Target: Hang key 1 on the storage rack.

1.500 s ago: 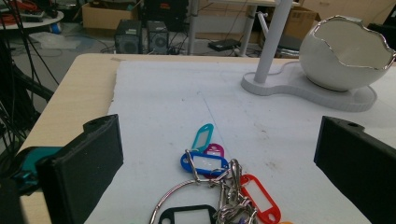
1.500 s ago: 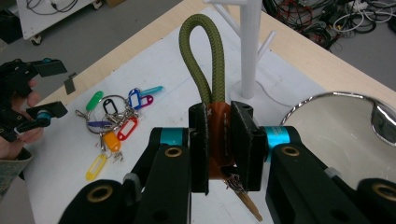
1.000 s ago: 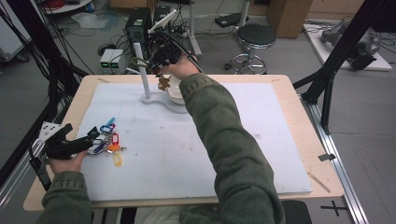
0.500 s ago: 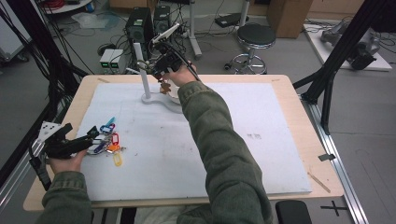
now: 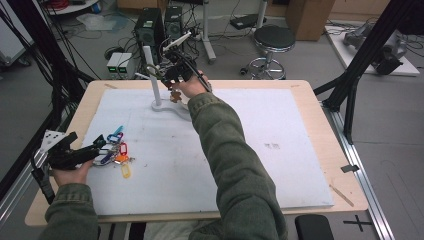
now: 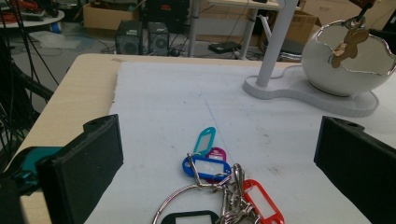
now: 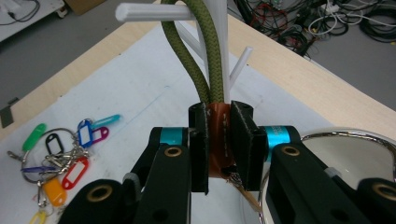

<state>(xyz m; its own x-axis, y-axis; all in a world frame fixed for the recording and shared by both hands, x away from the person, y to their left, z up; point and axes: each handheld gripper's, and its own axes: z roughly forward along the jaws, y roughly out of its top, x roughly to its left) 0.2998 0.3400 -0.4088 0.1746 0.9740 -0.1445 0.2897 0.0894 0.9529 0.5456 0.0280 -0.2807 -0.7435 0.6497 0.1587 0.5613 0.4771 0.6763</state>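
Fingertips of the right gripper [image 7: 219,144] sit near the centre of the right gripper view, its two black jaws pressed close together on an orange-brown leather tab [image 7: 217,140]. An olive green cord loop [image 7: 198,51] rises from that tab to the top of the frame and hangs over a white horizontal peg [image 7: 154,12] of a white stand [image 7: 220,44]. At lower right of this view curves the shiny rim of a white bowl [image 7: 345,136].

From the high view, the right gripper [image 5: 172,74] is at upper centre of the frame, at the far edge of the table, beside the white stand [image 5: 154,75]. A small brown tag [image 5: 175,95] dangles just below it, above the stand's base. The arm wears a dark green sleeve [image 5: 230,155] running from the bottom centre up to the gripper.

The left gripper [image 5: 82,152] is at the lower left of the high view, held by a hand [image 5: 70,175]. In the left gripper view its jaws stand wide apart at the left and right edges, holding nothing. Between them, at bottom centre, lies a bunch of key tags [image 6: 219,186] on a metal ring, with blue, teal, purple, red and black tags, resting on a white mat [image 6: 163,107]. At upper right of that view, the bowl [image 6: 345,56], shaped like a cracked eggshell, sits on the stand's base, with the brown tag [image 6: 346,42] hanging in front of it.

The mat covers most of a light wooden table [image 5: 320,110]. Beyond the table, at the top of the high view, are a black stool [image 5: 272,42] and cables on a grey floor.
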